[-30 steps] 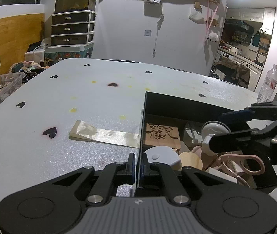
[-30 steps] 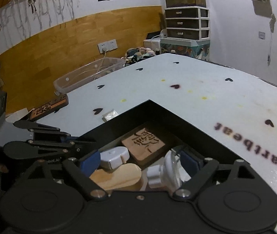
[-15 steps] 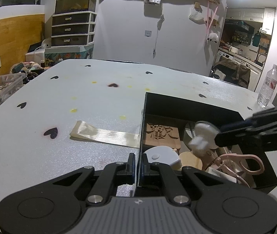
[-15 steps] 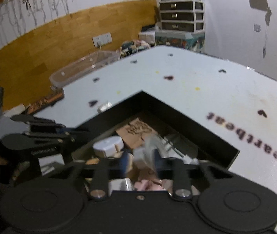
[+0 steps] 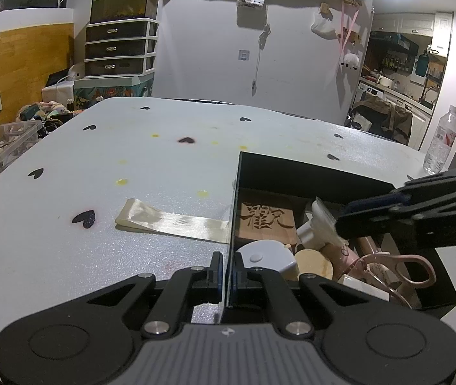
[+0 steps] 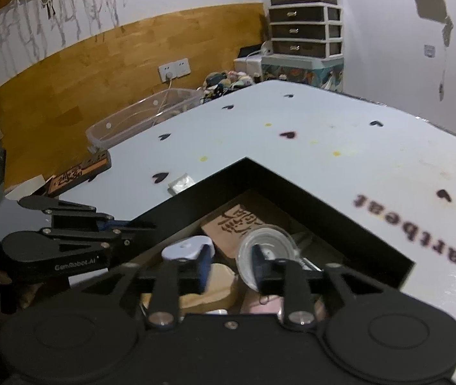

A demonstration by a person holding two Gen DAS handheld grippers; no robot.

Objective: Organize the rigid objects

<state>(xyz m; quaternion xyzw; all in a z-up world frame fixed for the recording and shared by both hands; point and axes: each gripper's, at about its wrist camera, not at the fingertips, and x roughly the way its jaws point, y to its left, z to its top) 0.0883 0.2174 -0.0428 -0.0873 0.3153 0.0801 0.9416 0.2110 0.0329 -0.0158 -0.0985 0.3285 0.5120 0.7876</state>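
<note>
Left gripper (image 5: 227, 272) clamped on the black box (image 5: 308, 173) wall, right gripper (image 6: 232, 268) jaws opening beside the clear round piece (image 6: 265, 243) (unheld, seemingly); box crowded, sorting barely begun

black box (image 5: 308, 173); pink scissors (image 5: 411, 268)

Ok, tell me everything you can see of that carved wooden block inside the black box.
The carved wooden block is a flat, roughly square slab of light brown wood with dark characters cut into its top face. It lies face up on the floor of the black box, in a corner close to two of its walls. A white rounded object overlaps its near edge, and a clear round piece hides part of one side in the right wrist view.
</note>
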